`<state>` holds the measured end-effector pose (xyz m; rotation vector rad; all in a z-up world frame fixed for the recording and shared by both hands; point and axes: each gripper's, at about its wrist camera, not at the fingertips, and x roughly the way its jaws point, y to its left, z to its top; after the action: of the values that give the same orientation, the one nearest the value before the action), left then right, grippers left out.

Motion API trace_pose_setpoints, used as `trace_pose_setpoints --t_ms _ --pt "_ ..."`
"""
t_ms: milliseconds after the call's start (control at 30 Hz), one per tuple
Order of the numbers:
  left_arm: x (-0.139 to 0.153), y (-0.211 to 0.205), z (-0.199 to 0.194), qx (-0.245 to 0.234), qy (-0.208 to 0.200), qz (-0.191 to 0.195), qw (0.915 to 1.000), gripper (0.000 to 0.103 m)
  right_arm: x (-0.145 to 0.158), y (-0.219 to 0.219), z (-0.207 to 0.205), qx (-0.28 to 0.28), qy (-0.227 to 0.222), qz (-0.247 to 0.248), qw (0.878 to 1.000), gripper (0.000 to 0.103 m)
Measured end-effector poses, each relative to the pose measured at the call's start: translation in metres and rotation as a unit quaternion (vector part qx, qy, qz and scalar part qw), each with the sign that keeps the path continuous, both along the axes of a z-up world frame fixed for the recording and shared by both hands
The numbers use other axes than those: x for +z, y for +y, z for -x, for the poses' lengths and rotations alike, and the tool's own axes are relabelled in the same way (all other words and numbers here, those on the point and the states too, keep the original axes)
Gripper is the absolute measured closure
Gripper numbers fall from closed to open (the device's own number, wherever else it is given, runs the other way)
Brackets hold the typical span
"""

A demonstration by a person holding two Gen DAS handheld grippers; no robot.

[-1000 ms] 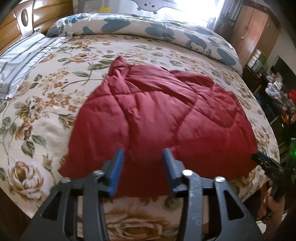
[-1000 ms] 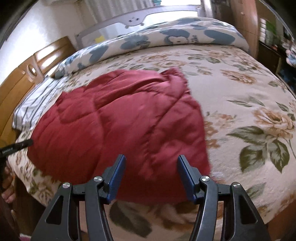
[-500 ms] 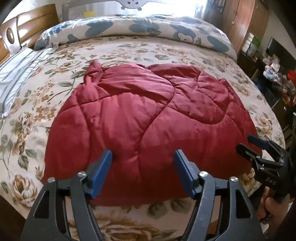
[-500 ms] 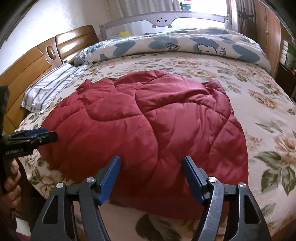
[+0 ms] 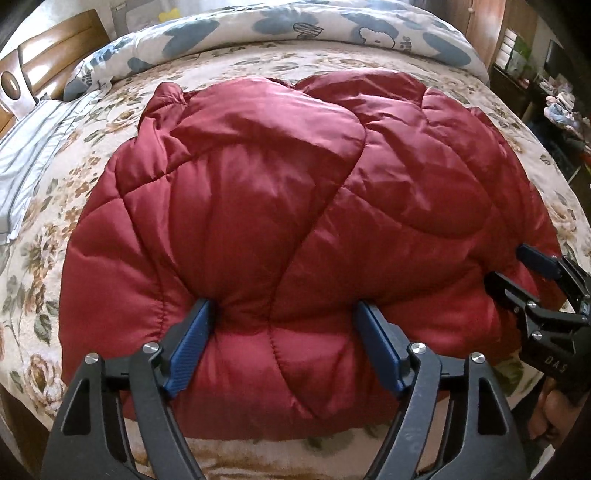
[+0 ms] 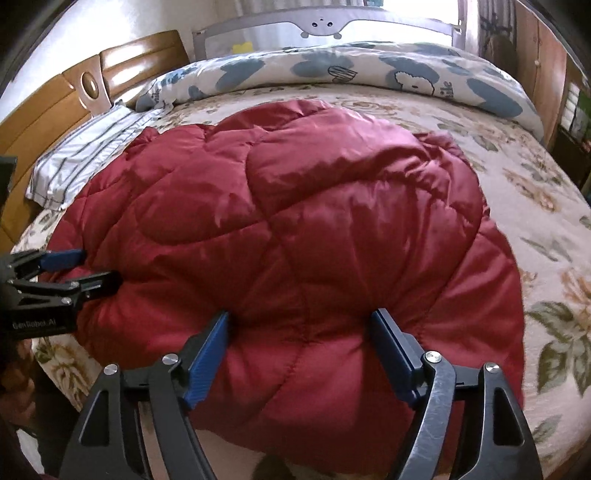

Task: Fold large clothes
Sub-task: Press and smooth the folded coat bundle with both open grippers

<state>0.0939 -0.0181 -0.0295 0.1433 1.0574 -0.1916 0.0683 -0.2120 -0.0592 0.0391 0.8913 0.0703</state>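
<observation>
My left gripper (image 5: 282, 343) is at the near edge of the red quilted garment (image 5: 295, 206). Jaws spread wide; the blue pads press into the puffy near hem on either side of a bulge of fabric, not closed on it. My right gripper (image 6: 301, 354) is the same: jaws wide apart, pads (image 6: 208, 360) against the hem, a padded roll bulging between them, no pinch.

In the left view the right gripper (image 5: 524, 273) sits at the garment's right corner, fingers parted. In the right view the left gripper (image 6: 94, 267) sits at the left corner, likewise parted, with fabric between the tips.

The garment lies spread on the bed (image 6: 546, 206), on a floral bedspread, its near hem at the bed's front edge. Surface is lumpy, with stitched seams and one layer overlapping another across the middle.

Beyond it: a striped pillow (image 6: 81, 166) at left, a rolled blue-and-white patterned duvet (image 6: 369, 74) across the far side, a wooden headboard (image 6: 62, 110) far left, and a grey bed rail (image 6: 325, 26) behind the duvet.
</observation>
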Motion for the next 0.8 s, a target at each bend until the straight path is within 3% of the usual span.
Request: trace_pose_setpoints --t_ms 300,500,667,800 --pt "-0.007 -0.003 -0.003 -0.002 -0.007 -0.003 1.0000 0.021 -0.007 -0.001 -0.002 -0.006 -0.012 -0.005 1.000 0.024" --pt "-0.007 -0.001 -0.005 -0.004 -0.007 0.001 1.0000 0.021 0.023 -0.010 -0.004 -0.009 -0.027 -0.034 0.999 0.025" --pt "-0.002 0.000 -0.005 -0.007 -0.005 0.003 1.0000 0.021 0.037 -0.022 -0.035 -0.017 -0.039 -0.033 0.999 0.024" --pt "0.016 0.007 -0.009 -0.007 -0.025 0.024 0.9994 0.021 0.020 -0.036 -0.064 -0.025 -0.006 -0.022 0.999 0.023"
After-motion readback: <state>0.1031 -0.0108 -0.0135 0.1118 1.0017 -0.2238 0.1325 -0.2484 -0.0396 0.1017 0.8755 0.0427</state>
